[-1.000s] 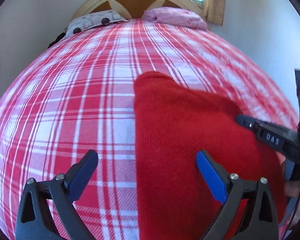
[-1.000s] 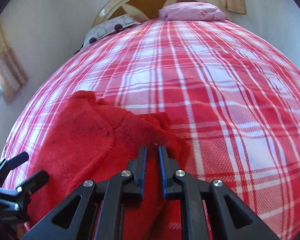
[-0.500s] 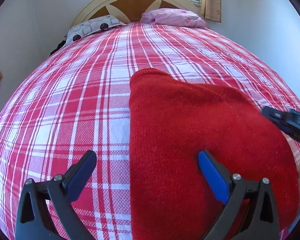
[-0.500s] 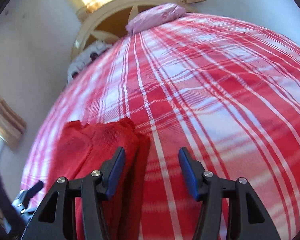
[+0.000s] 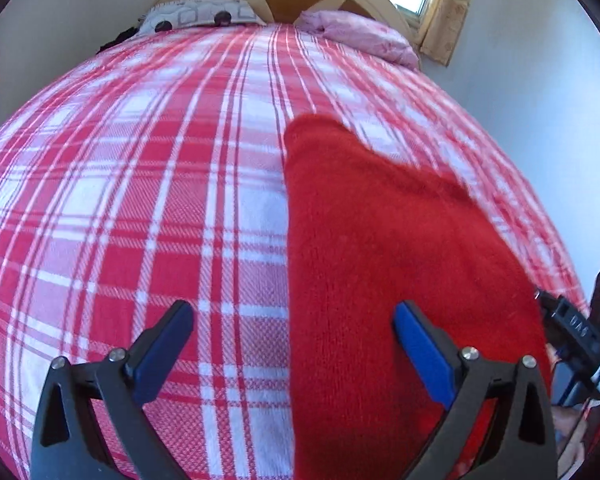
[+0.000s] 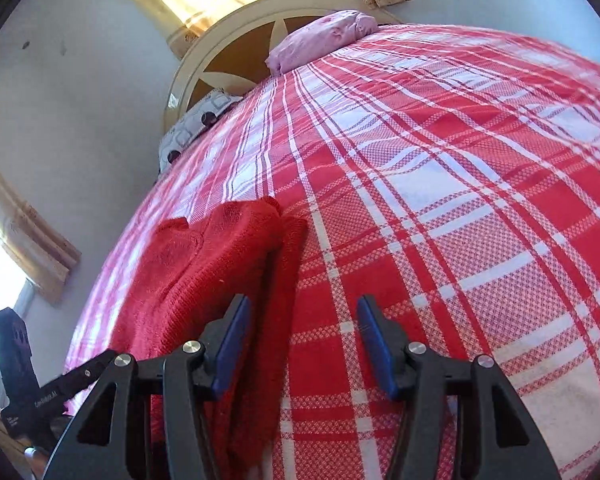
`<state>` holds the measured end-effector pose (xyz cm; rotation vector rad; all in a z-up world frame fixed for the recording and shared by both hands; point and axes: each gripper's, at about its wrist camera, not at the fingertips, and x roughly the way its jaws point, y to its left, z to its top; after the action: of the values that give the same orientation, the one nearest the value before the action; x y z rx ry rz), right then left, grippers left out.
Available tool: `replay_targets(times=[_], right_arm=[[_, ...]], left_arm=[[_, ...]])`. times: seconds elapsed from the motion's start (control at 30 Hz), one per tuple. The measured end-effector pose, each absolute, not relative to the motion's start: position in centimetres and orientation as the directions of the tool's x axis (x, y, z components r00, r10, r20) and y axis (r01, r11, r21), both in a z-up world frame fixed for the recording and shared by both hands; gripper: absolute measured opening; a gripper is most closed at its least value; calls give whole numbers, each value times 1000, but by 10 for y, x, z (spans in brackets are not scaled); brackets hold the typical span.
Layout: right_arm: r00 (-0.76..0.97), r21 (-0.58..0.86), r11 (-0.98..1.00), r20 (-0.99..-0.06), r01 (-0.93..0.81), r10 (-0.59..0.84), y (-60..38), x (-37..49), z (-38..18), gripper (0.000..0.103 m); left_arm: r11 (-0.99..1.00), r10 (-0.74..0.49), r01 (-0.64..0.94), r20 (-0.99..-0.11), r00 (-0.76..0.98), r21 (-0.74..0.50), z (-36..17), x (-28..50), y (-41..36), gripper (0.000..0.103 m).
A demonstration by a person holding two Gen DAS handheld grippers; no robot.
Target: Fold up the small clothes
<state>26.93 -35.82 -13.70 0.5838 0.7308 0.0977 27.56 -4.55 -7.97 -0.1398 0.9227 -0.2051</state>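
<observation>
The folded red garment [image 5: 380, 264] lies near the bed's [image 5: 140, 200] foot edge. Both hand-held grippers, left [image 5: 292, 336] and right [image 6: 300, 332], gape wide, gripping nothing.

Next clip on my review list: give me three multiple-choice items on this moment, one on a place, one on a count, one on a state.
1. Where does the red knitted garment lie?
A. on the plaid bedspread
B. on a pillow
C. on the floor

2. How many pillows sit at the headboard?
A. one
B. two
C. four

3. How are the right hand-held gripper jaws?
A. shut on the garment
B. shut on nothing
C. open, holding nothing

Answers:
1 A: it rests flat on the plaid.
2 B: a pink pillow and a patterned pillow.
3 C: its blue pads stand apart, gripping nothing.
</observation>
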Motion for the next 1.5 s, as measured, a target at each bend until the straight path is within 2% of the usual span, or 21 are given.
replay_targets(times=[0.1, 0.17, 0.2, 0.27, 0.33, 0.4, 0.43, 0.47, 0.57, 0.8, 0.97, 1.0, 1.03, 1.1, 1.13, 1.2, 1.27, 1.33, 1.5], right_arm=[[784, 612, 785, -533, 98, 318, -369, 262, -130, 57], [801, 658, 751, -475, 49, 364, -367, 261, -120, 57], [796, 658, 752, -476, 40, 374, -363, 264, -117, 59], [762, 609, 791, -536, 52, 363, -348, 279, -114, 61], [734, 601, 799, -557, 32, 389, -336, 290, -118, 61], [690, 553, 832, -613, 30, 383, -319, 301, -128, 62], [683, 505, 862, -644, 43, 344, -312, 303, -131, 70], [683, 486, 873, -652, 43, 329, -308, 304, -133, 71], [685, 511, 859, -640, 43, 347, -311, 305, -136, 72], [729, 567, 821, -588, 63, 350, -322, 295, -142, 72], [696, 533, 845, -622, 40, 359, -313, 300, -140, 74], [690, 518, 855, -628, 27, 359, -310, 301, -140, 73], [688, 508, 861, -630, 16, 360, -307, 300, -139, 65], [682, 505, 863, -628, -12, 376, -303, 301, -139, 57], [681, 501, 865, -629, -14, 375, -302, 301, -139, 55], [678, 507, 862, -628, -17, 383, -303, 302, -140, 53], [679, 508, 861, -625, -21, 385, -302, 301, -140, 53], [680, 509, 860, -623, -21, 386, -302, 301, -140, 53], [680, 535, 845, -617, -8, 397, -305, 302, -143, 58]], left_arm=[[973, -228, 135, -735, 638, -185, -61, 282, -48, 100], [979, -206, 136, -731, 650, -155, -58, 292, -54, 100], [979, -206, 142, -737, 644, -150, -60, 299, -58, 100], [978, -206, 140, -769, 605, -152, -72, 316, -64, 100], [975, -223, 132, -804, 551, -180, -86, 326, -66, 100], [965, -263, 131, -809, 527, -228, -96, 327, -68, 100], [962, -271, 125, -803, 532, -242, -98, 326, -68, 100], [960, -278, 121, -800, 532, -253, -100, 325, -67, 102], [950, -305, 109, -800, 518, -292, -105, 328, -64, 103], [961, -277, 151, -799, 534, -232, -104, 328, -77, 103], [962, -273, 161, -797, 539, -220, -104, 329, -79, 103], [963, -268, 162, -797, 541, -214, -104, 330, -80, 103], [965, -263, 164, -796, 545, -207, -104, 329, -81, 103], [964, -264, 180, -788, 557, -195, -102, 326, -83, 97], [963, -267, 190, -782, 563, -192, -101, 324, -84, 94], [960, -274, 217, -769, 578, -179, -99, 319, -88, 82], [960, -264, 236, -760, 594, -149, -96, 316, -93, 76], [964, -240, 239, -757, 608, -114, -95, 314, -97, 75], [964, -252, 220, -767, 590, -148, -96, 320, -93, 75]])
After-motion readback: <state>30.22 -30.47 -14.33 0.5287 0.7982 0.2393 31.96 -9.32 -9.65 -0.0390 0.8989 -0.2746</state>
